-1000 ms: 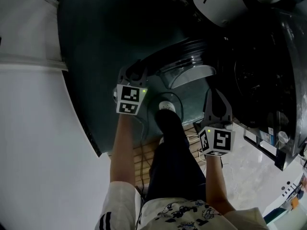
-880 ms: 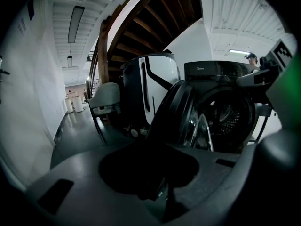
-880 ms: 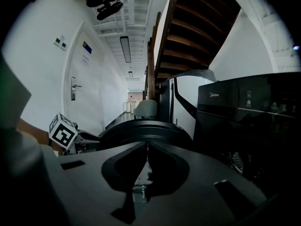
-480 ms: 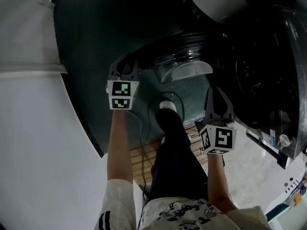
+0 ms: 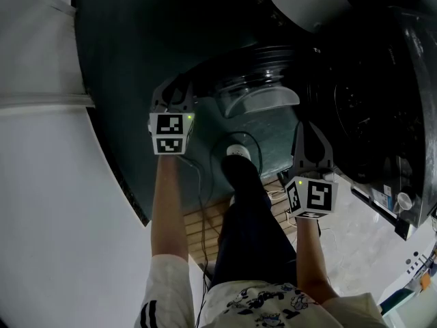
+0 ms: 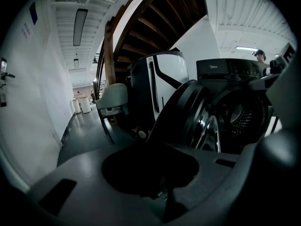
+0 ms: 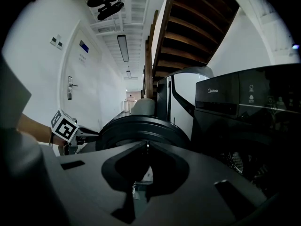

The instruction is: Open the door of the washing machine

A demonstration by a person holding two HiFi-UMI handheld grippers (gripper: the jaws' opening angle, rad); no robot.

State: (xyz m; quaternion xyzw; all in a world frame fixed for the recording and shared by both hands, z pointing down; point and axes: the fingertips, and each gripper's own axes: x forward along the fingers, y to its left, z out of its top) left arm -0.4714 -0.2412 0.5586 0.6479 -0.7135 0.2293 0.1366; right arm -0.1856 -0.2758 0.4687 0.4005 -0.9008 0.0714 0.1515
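Note:
The dark washing machine (image 5: pixel 382 94) stands at the right with its drum (image 6: pixel 240 117) exposed. Its round door (image 5: pixel 256 91) with the glass bowl is swung out to the left. My left gripper (image 5: pixel 179 91) is shut on the door's outer rim; in the left gripper view the rim (image 6: pixel 188 107) runs down into the left gripper (image 6: pixel 157 142). My right gripper (image 5: pixel 308 127) hangs in front of the machine, below the door, shut with nothing in it. In the right gripper view the right gripper (image 7: pixel 146 143) has its tips meeting in front of the door (image 7: pixel 141 126).
A white appliance (image 5: pixel 314 5) stands beside the washer. A white wall (image 5: pixel 41 183) runs along the left. A chair (image 6: pixel 112 98) stands further down the corridor, and a staircase (image 6: pixel 160 22) hangs overhead. The person's leg and shoe (image 5: pixel 239 169) and cables lie below the door.
My left gripper has moved left and a little up in the head view, and the door has swung further out with it. The right gripper has barely shifted.

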